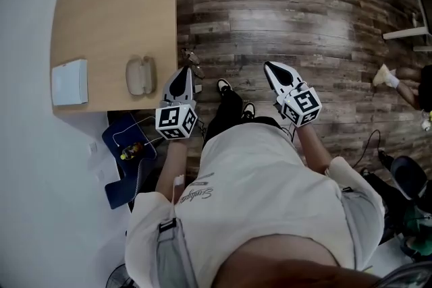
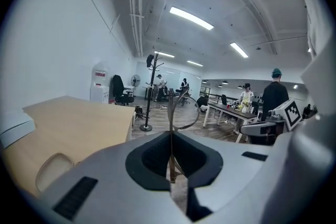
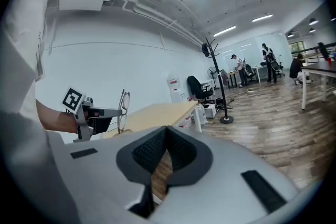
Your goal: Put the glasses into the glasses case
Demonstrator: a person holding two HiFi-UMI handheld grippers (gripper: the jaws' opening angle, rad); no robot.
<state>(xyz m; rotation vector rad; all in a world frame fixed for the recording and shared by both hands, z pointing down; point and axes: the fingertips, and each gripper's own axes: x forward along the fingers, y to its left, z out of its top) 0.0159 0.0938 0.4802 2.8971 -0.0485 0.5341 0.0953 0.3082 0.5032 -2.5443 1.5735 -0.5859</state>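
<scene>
Bright and even, lit from long ceiling tubes [image 2: 191,18]. Pale glare across the wooden floor [image 1: 283,27]; darker under the tabletop [image 1: 115,17] edge. Strong fisheye bending and black corners in both gripper views. Slightly soft up close on the left gripper [image 2: 170,134] and right gripper [image 3: 166,128].

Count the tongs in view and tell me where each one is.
2. The left tongs, by the table's edge, are shut on the glasses. The right tongs are over the wooden floor, shut and empty. None seem hidden.
</scene>
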